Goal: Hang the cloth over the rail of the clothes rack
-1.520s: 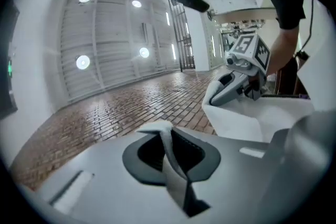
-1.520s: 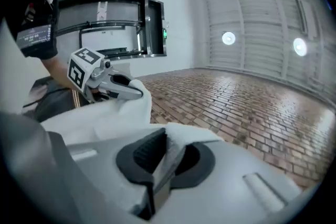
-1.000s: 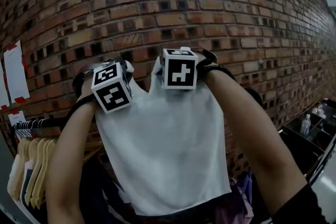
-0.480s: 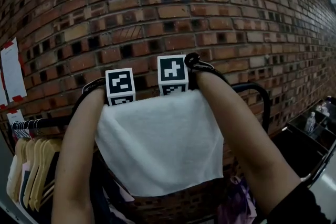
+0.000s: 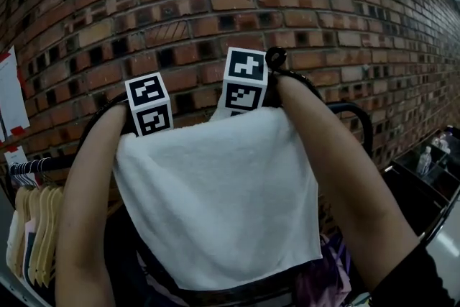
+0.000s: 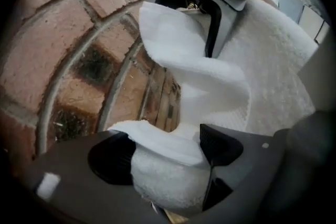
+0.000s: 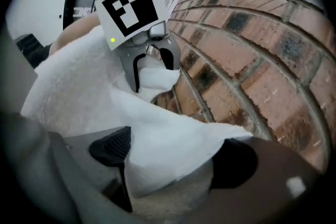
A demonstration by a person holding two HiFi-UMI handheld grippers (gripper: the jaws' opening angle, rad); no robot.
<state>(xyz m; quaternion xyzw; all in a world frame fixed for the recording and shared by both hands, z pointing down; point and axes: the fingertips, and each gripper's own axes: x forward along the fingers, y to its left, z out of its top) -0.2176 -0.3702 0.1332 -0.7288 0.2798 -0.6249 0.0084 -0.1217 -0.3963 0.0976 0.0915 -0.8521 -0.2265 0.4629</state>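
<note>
1. White cloth (image 5: 215,190) hangs draped across the rail (image 5: 365,127), its near half below the rail.
2. Left tool (image 6: 168,152) and right tool (image 7: 173,157), behind the rail: jaws have just been opening, now apart, cloth corners loose between.
3. We judge release in hand; next, withdraw both clear without dragging cloth.

We find both arms raised side by side, left forearm (image 5: 90,205) and right forearm (image 5: 338,169) reaching up and forward. The left gripper (image 6: 168,147) and right gripper (image 7: 173,157) tip downward. Each pair of jaws has just been opening and stands wide, with cloth (image 5: 215,198) lying loose between them.
</note>
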